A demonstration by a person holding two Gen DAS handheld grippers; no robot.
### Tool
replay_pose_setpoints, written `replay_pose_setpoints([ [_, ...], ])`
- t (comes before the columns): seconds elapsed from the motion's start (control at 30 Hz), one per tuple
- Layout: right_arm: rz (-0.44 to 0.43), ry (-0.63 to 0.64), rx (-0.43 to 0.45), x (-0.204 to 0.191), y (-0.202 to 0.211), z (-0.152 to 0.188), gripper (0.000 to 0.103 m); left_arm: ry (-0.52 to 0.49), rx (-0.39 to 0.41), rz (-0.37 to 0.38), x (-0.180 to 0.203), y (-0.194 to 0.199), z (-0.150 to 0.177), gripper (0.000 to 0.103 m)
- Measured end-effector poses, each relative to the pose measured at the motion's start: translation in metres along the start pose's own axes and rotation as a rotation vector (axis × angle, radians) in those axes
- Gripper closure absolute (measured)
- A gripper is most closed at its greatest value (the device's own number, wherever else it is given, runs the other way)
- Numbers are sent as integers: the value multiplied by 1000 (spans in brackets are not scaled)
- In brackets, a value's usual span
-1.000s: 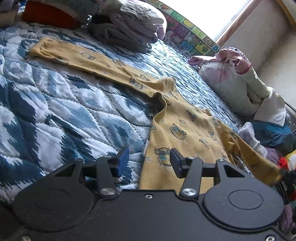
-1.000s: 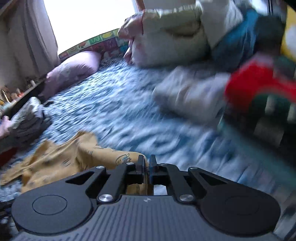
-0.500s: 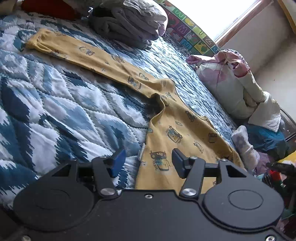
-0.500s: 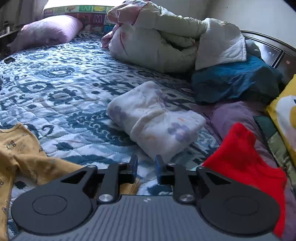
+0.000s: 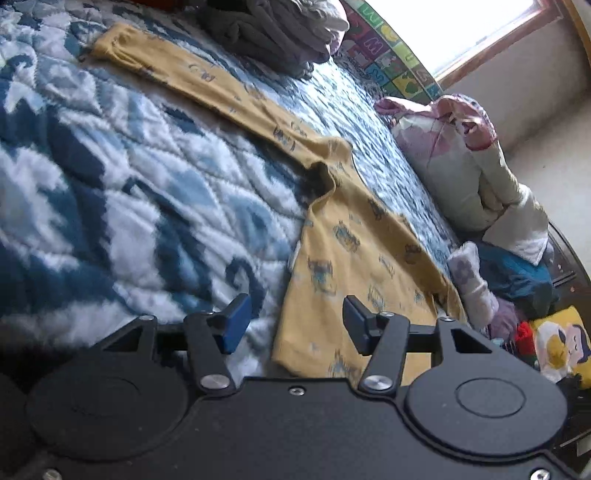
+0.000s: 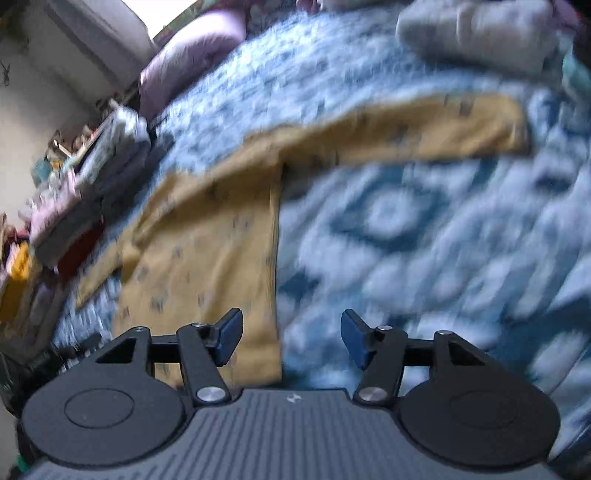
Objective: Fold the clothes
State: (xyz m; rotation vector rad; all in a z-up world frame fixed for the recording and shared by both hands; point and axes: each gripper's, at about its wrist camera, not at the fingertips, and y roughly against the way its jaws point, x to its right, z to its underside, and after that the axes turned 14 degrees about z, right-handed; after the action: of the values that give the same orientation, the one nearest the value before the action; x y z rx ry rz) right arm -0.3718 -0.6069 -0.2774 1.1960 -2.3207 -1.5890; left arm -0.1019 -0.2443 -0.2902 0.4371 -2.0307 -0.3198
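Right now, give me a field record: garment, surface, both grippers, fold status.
garment: yellow printed shirt, spread flat, sleeves out
surface: blue-white quilted bedspread
left gripper: open, nothing gripped, over the shirt's lower edge
right gripper: jaws have just been opening, nothing clamped, over the shirt's other lower edge; view blurred
fold status: not yet folded

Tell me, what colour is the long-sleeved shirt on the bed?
Mustard yellow shirt with small blue-grey prints; clearest in the left wrist view.

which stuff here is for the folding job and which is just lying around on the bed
For the job:
- yellow printed top, spread flat
- left gripper, jaws open
- right gripper, jaws just opened, nothing gripped

Lying about:
- grey folded pile
- bundled pale quilt
- small white floral roll
- pink pillow
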Motion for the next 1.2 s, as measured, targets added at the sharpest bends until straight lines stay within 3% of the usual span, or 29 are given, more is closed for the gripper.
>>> replay_pose_setpoints([
  [0.17,-22,-56,44,-5,1,13,44,-23,-19,-12,4,0,7,54],
  [0.23,-48,-72,38,-8,-3,15,56,-48,-37,-22,7,-3,9,77],
  [0.27,-39,-59,34,-11,-7,17,77,-61,-47,-29,9,-5,10,95],
  [0.3,-23,-45,30,-15,-11,19,90,-74,-56,-35,10,-6,11,101],
  [0.37,-15,-52,38,-14,-12,23,96,-91,-61,-37,13,-5,12,101],
  [0.57,-96,-138,52,7,32,26,97,-66,-11,37,24,36,13,102],
  [0.7,-36,-74,22,11,35,35,97,-32,-96,-22,15,28,27,102],
  [0.83,-13,-67,-6,12,27,45,97,-70,-111,-56,20,27,33,102],
  [0.93,23,-59,-24,11,19,48,97,-68,-165,-103,17,17,33,101],
  [1.03,28,-69,-23,11,24,46,86,-111,-208,-136,23,14,33,84],
  [1.07,29,-66,-14,11,28,46,76,-125,-194,-142,26,17,32,68],
  [1.1,31,-64,-6,11,33,45,64,-139,-179,-149,30,20,31,60],
  [1.2,4,-113,38,21,45,37,59,-172,-127,-160,37,25,24,60],
])
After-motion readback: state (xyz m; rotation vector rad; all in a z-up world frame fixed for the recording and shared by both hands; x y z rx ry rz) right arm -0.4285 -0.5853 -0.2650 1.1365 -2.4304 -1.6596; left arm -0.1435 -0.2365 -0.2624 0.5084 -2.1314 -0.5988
